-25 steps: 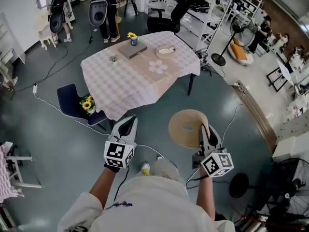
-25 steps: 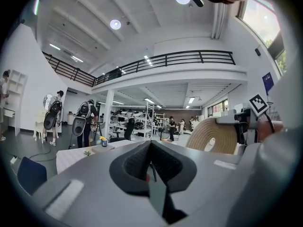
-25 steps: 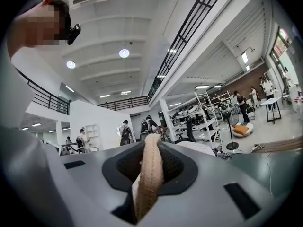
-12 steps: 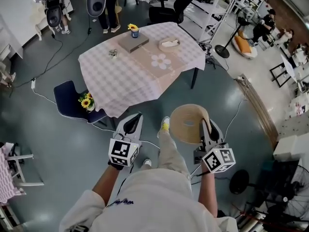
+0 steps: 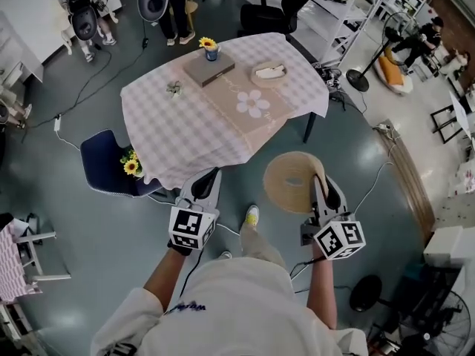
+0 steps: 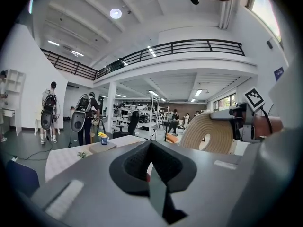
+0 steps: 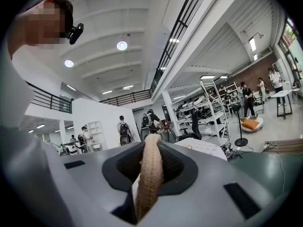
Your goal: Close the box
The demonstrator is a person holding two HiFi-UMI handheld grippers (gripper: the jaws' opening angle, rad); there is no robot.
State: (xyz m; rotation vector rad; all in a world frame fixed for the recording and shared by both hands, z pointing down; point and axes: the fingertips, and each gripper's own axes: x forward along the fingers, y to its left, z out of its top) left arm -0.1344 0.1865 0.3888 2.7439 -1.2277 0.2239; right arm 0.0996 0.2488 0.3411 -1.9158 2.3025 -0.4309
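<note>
My right gripper (image 5: 319, 181) is shut on the rim of a round woven lid (image 5: 292, 182), holding it up on edge over the floor. In the right gripper view the lid's rim (image 7: 150, 174) stands pinched between the jaws. The left gripper view shows the lid (image 6: 208, 134) at the right. My left gripper (image 5: 206, 181) is shut with nothing in it, level with the right one. A round woven box (image 5: 269, 71) with something white inside sits on the far right of the checked table (image 5: 185, 124), well ahead of both grippers.
A flat grey box (image 5: 208, 68) and a small flower pot (image 5: 211, 48) sit on the table's far side. A blue chair (image 5: 104, 162) with sunflowers (image 5: 131, 165) stands left of the table. Cables cross the floor. People stand at the back; a fan (image 5: 358, 76) is at the right.
The person has stepped forward towards the table, one foot swinging ahead and back. Both grippers keep their pose, the lid still in the right one.
</note>
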